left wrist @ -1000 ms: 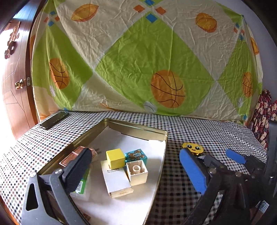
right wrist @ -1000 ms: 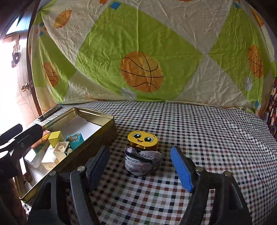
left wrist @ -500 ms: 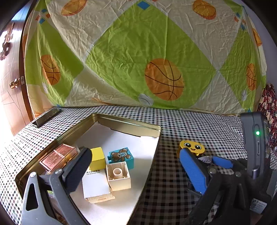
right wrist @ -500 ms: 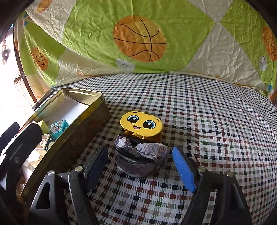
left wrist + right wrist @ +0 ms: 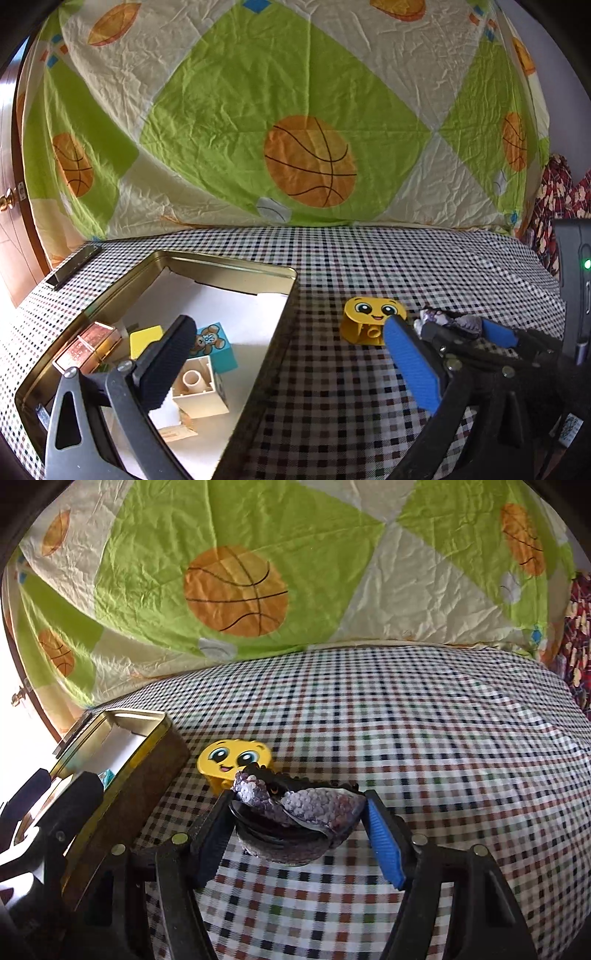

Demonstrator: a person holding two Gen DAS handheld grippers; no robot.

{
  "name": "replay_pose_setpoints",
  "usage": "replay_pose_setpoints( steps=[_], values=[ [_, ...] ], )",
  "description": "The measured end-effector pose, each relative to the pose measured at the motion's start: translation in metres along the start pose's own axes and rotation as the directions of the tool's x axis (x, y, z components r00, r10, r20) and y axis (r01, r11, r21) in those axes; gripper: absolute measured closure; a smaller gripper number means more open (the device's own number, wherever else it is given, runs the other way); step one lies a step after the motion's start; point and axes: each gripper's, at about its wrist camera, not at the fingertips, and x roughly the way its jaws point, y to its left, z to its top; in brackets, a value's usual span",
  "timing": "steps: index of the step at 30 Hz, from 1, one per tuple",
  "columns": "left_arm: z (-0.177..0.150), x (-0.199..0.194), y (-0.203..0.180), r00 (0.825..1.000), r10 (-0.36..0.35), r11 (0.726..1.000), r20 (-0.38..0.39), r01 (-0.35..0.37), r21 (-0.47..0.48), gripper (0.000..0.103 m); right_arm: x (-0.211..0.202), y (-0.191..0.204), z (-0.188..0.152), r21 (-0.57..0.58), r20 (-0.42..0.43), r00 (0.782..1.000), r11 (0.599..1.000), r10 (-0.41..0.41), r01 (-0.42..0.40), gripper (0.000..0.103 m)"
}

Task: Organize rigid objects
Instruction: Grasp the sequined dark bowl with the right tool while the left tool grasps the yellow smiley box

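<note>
Landmark: gold tin [image 5: 236, 267]. Its raised walls block level entry; the open top is free, with bare white floor at the back. Blocks [image 5: 199, 384] crowd its front. Right of the tin, a yellow smiley block [image 5: 234, 762] and sequined pouch [image 5: 295, 821] obstruct; checkered cloth [image 5: 424, 738] beyond is free.
</note>
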Motion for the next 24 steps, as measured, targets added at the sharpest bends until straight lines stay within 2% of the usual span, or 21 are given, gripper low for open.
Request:
replay_pose_setpoints(
  steps=[3,7,10,12,16,20,23,24],
  values=[
    [0.0,0.008,-0.021,0.999,-0.032,0.997,-0.017,0.034,0.064,0.0,-0.001,-0.022,0.004,0.038,0.014,0.999,0.998,-0.049,0.048,0.033],
    [0.003,0.033,-0.046,0.994,-0.066,0.989,-0.083,0.076,0.126,0.001,-0.004,-0.047,0.006,0.096,0.032,0.995,0.991,-0.092,0.089,0.033],
    [0.004,0.053,-0.055,0.981,-0.109,0.982,-0.159,0.131,0.134,0.001,-0.004,-0.061,0.007,0.145,0.032,0.996,0.986,-0.086,0.081,0.033],
    [0.002,0.068,-0.061,0.966,-0.123,0.978,-0.228,0.157,0.138,0.001,-0.004,-0.061,0.007,0.149,0.036,0.996,0.985,-0.087,0.081,0.033],
    [0.008,0.074,-0.066,0.967,-0.114,0.978,-0.226,0.149,0.145,0.001,-0.007,-0.06,0.006,0.146,0.055,0.995,0.986,-0.086,0.077,0.033],
    [0.008,0.091,-0.072,0.95,-0.098,0.978,-0.297,0.147,0.146,0.001,-0.008,-0.061,0.006,0.152,0.062,0.995,0.986,-0.077,0.067,0.033],
    [0.008,0.097,-0.076,0.951,-0.089,0.978,-0.297,0.14,0.155,0.001,-0.008,-0.059,0.006,0.142,0.066,0.995,0.988,-0.075,0.065,0.033],
    [0.009,0.097,-0.077,0.956,-0.088,0.979,-0.279,0.135,0.155,0.001,-0.008,-0.059,0.006,0.138,0.066,0.995,0.988,-0.074,0.064,0.033]
  ],
)
